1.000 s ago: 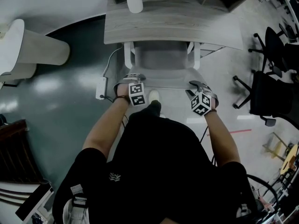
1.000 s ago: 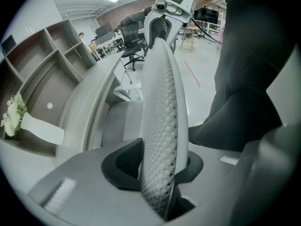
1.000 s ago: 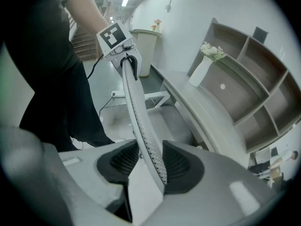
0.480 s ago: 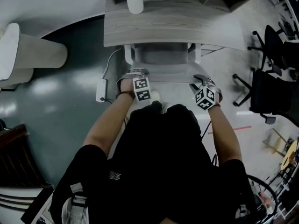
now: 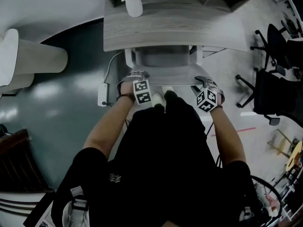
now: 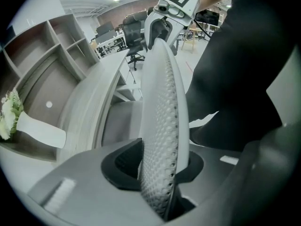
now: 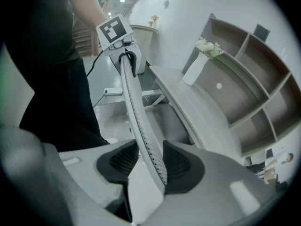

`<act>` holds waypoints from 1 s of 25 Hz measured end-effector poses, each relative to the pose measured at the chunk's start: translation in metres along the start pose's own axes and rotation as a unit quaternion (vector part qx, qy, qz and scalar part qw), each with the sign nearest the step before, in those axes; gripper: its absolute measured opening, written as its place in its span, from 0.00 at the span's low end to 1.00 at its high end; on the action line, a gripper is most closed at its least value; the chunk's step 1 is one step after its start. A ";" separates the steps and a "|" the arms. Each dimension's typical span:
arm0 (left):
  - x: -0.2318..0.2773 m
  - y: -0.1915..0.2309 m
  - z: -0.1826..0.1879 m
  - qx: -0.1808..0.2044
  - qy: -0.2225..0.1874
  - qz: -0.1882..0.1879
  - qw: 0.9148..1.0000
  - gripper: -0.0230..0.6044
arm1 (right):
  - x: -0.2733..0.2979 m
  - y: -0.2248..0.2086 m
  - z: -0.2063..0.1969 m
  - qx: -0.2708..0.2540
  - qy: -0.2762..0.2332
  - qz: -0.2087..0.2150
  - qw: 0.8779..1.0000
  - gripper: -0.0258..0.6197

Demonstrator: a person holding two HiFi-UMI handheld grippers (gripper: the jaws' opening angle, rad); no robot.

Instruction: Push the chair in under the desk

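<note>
A light grey mesh-back chair point(image 5: 163, 60) stands with its seat partly under the grey wooden desk point(image 5: 175, 27). My left gripper point(image 5: 135, 78) holds the left end of the backrest's top edge, and my right gripper point(image 5: 202, 82) the right end. In the left gripper view the mesh backrest point(image 6: 164, 102) runs between the pads of my left gripper point(image 6: 160, 166); the jaws are opening slightly, but the pads still touch it. The right gripper view shows the backrest rim point(image 7: 134, 102) pinched by my right gripper point(image 7: 149, 161).
A white vase of flowers point(image 5: 132, 4) stands on the desk's back left. A white rounded pedestal point(image 5: 28, 56) sits at the left, and a power strip point(image 5: 102, 88) lies on the floor beside the chair. Black office chairs point(image 5: 274, 89) stand at the right. Open shelves point(image 6: 42, 46) rise behind the desk.
The chair has slid forward, further under the desk. Both grippers went forward with its backrest, and the person stepped closer behind it.
</note>
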State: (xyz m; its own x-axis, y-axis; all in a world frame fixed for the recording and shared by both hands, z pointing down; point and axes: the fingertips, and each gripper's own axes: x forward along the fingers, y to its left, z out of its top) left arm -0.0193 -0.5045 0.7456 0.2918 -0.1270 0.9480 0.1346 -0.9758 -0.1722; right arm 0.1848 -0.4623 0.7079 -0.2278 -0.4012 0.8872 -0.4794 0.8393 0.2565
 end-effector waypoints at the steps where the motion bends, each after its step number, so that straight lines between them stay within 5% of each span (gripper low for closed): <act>1: 0.000 0.000 0.000 0.000 0.000 0.000 1.000 0.24 | 0.000 0.000 0.000 -0.001 0.000 0.002 1.000 0.29; 10: 0.000 -0.002 0.001 -0.020 0.001 0.001 1.000 0.29 | -0.004 0.005 -0.001 0.014 -0.001 0.056 0.998 0.29; 15: -0.015 -0.010 0.008 -0.043 -0.019 -0.019 0.999 0.32 | -0.017 0.013 0.003 0.033 -0.002 0.148 0.988 0.30; 18: -0.036 -0.012 0.013 -0.074 -0.045 -0.055 0.995 0.34 | -0.039 0.004 0.024 0.068 -0.047 0.195 0.977 0.30; 22: -0.064 -0.009 0.017 -0.114 -0.061 -0.083 0.988 0.37 | -0.064 -0.040 0.056 0.108 -0.133 0.160 0.972 0.30; 25: -0.083 0.003 0.024 -0.134 -0.076 -0.071 0.986 0.38 | -0.062 -0.068 0.060 0.103 -0.148 0.104 0.978 0.30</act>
State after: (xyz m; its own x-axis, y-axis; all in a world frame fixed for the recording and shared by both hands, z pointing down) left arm -0.0204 -0.4926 0.6598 0.4286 0.0216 0.9032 -0.0645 -0.9964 0.0544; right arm 0.1804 -0.5170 0.6124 -0.5584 -0.3445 0.7546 -0.5514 0.8338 -0.0274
